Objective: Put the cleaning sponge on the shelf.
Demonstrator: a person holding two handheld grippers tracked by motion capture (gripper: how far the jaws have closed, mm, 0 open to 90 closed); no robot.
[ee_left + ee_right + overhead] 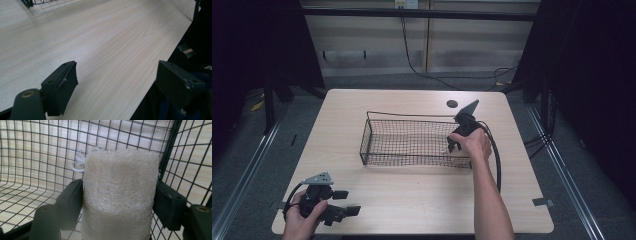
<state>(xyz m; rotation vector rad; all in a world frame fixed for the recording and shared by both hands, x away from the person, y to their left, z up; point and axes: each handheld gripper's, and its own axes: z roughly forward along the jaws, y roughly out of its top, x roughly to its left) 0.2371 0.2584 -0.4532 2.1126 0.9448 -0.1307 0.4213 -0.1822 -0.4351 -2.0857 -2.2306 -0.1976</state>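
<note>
A black wire-mesh basket [412,142], long and shallow with a thin rod rim, stands in the middle of the pale wood-grain desk [412,195]. The right gripper [453,145] dips into the basket's right end, the hand wrapped round its black body and a thick cable looping off to the right. In the right gripper view its jaws hold a loofah [120,195] between them: a cream, roughly cylindrical pad of coarse, fibrous weave, with a small white string loop [77,163] at its upper left corner. The pad fills the gap from one jaw pad to the other and stands out past the jaw tips, just before the basket's mesh wall and a thicker corner rod; the desk's wood shows through the grid. The left gripper [347,202] rests low over the near left corner of the desk, well apart from the basket, a grey three-cornered plate on top. In the left gripper view its jaws stand wide with nothing between them, one over the smooth desk, the other past the desk's edge.
</note>
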